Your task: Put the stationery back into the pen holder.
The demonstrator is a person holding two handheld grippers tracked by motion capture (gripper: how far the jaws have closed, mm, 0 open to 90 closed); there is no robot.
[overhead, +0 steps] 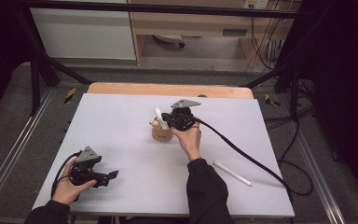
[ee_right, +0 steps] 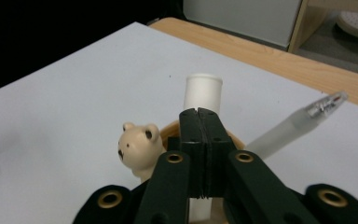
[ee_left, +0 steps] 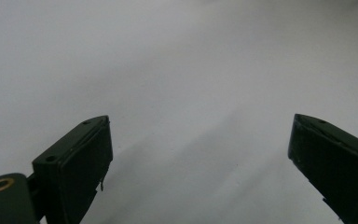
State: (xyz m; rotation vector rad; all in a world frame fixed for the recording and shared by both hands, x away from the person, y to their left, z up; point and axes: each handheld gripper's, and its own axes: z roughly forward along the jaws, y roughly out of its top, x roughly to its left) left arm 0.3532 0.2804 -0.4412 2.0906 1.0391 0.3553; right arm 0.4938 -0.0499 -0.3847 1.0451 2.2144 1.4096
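Note:
A tan pen cup (overhead: 162, 134) with a cream bear figure (ee_right: 137, 147) on its rim stands mid-table. A white tube-shaped pen (ee_right: 203, 92) stands in it, and a frosted clear pen (ee_right: 298, 120) leans out to one side. My right gripper (ee_right: 199, 114) is over the cup, its jaws shut pad to pad with nothing between them, directly in front of the white pen. In the high view that gripper (overhead: 171, 121) sits at the cup's right side. My left gripper (overhead: 113, 175) rests at the near left with its jaws wide open (ee_left: 200, 154) over bare table.
Another white pen (overhead: 232, 173) lies on the pale tabletop (overhead: 121, 121) at the near right. The right gripper's black cable (overhead: 247, 156) trails across the table to the right edge. A wooden strip (overhead: 168, 88) runs along the far edge.

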